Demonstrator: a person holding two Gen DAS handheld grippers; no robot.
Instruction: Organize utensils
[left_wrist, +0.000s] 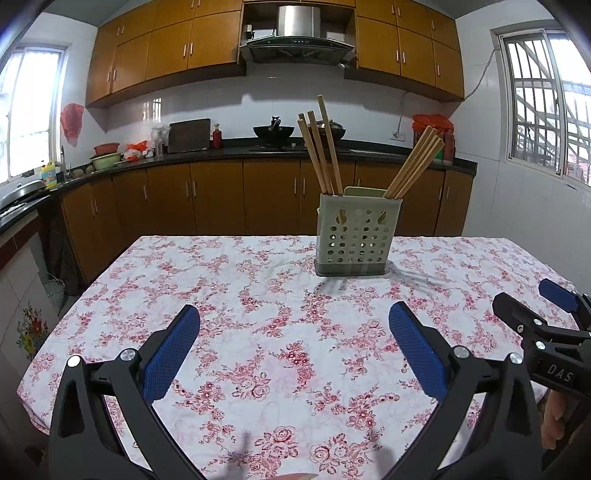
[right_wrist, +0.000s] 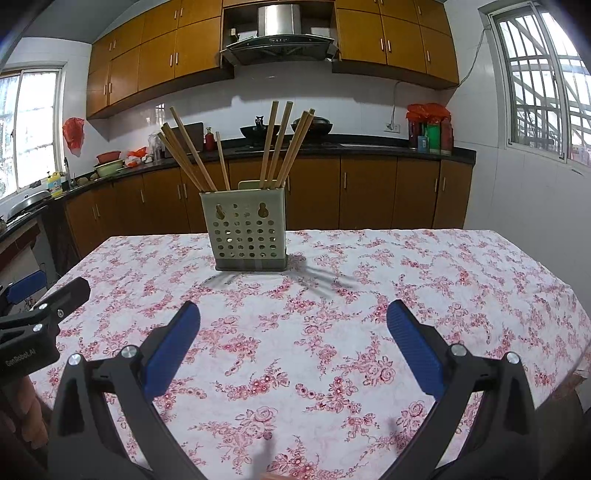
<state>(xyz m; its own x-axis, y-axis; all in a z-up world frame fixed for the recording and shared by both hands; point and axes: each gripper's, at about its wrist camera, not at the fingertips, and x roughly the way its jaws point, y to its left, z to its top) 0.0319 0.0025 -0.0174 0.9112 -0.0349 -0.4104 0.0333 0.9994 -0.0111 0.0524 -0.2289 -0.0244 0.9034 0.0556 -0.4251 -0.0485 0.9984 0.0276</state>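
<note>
- Standing on the flowered counter (left_wrist: 229, 295): perforated holder (left_wrist: 356, 238) carrying chopsticks (left_wrist: 321, 147).
- Left tool (left_wrist: 294, 345) hovering, fingers apart, gripping nothing.
- Right tool (right_wrist: 293, 343) hovering, fingers apart, gripping nothing.

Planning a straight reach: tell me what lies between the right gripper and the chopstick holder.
Only bare floral tablecloth and the chopsticks' shadows lie between the right gripper and the chopstick holder, as the right wrist view shows.
</note>
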